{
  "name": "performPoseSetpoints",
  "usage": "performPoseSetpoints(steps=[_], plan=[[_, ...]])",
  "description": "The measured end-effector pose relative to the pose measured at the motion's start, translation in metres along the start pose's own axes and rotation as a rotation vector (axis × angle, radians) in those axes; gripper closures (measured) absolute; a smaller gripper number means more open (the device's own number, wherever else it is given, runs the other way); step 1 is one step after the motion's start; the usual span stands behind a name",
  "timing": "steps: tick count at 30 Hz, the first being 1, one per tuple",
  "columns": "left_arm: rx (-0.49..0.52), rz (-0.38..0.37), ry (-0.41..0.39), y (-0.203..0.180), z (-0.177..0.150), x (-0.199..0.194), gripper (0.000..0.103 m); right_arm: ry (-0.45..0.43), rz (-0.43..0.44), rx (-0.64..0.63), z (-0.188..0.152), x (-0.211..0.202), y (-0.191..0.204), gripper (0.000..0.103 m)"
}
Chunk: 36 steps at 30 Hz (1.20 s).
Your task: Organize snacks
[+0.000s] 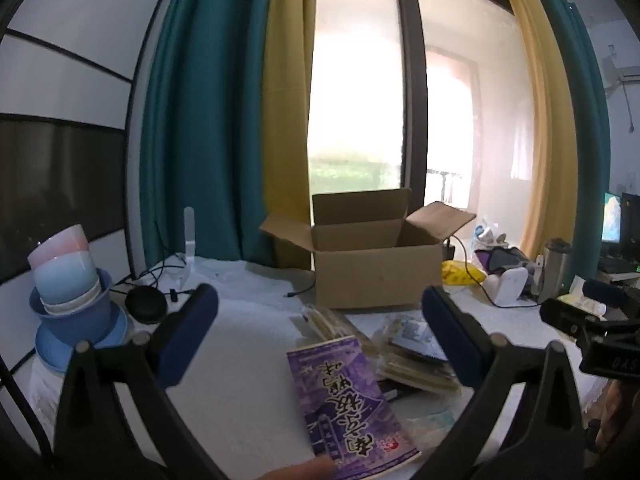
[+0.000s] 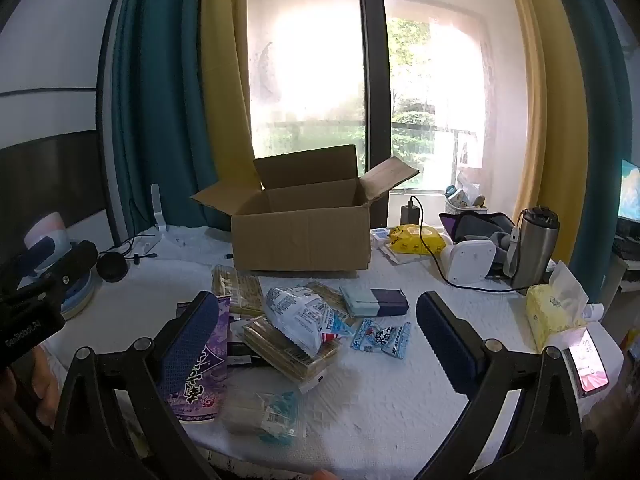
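An open cardboard box point(image 1: 376, 268) point(image 2: 302, 240) stands at the back of the white-covered table. A pile of snacks lies in front of it: a purple packet point(image 1: 348, 400) point(image 2: 200, 364), clear packs of brown sticks point(image 2: 288, 350), a white and blue bag point(image 2: 298, 312), a small blue packet point(image 2: 380, 338) and a teal and purple box point(image 2: 374, 302). My left gripper point(image 1: 320, 320) is open above the purple packet. My right gripper point(image 2: 316, 328) is open above the pile. Neither holds anything.
Stacked blue bowls and cups point(image 1: 72, 300) stand at the left with a black round object point(image 1: 146, 304). At the right are a yellow wipes pack point(image 2: 416, 240), a white device point(image 2: 470, 260), a steel flask point(image 2: 534, 244), tissues point(image 2: 554, 312) and a phone point(image 2: 588, 360).
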<state>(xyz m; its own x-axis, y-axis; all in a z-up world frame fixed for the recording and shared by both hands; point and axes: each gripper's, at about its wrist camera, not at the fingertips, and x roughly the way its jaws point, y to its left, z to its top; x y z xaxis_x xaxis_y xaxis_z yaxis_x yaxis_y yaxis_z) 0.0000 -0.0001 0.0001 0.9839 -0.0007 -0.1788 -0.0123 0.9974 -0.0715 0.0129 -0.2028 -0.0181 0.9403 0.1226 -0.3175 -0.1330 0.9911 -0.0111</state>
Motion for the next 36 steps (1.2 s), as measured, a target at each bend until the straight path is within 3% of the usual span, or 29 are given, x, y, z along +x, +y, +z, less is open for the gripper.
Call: performPoseSetpoints(steps=[23,36], plan=[[0.03,-0.009,-0.025,-0.006,-0.002,0.002,0.001,0.008,-0.003,0.006,-0.005,0.001,-0.004,0.002],[0.019,-0.011,-0.002,-0.004,-0.003,0.003,0.001,0.015,-0.004,0.006,-0.004,0.003,-0.004,0.002]])
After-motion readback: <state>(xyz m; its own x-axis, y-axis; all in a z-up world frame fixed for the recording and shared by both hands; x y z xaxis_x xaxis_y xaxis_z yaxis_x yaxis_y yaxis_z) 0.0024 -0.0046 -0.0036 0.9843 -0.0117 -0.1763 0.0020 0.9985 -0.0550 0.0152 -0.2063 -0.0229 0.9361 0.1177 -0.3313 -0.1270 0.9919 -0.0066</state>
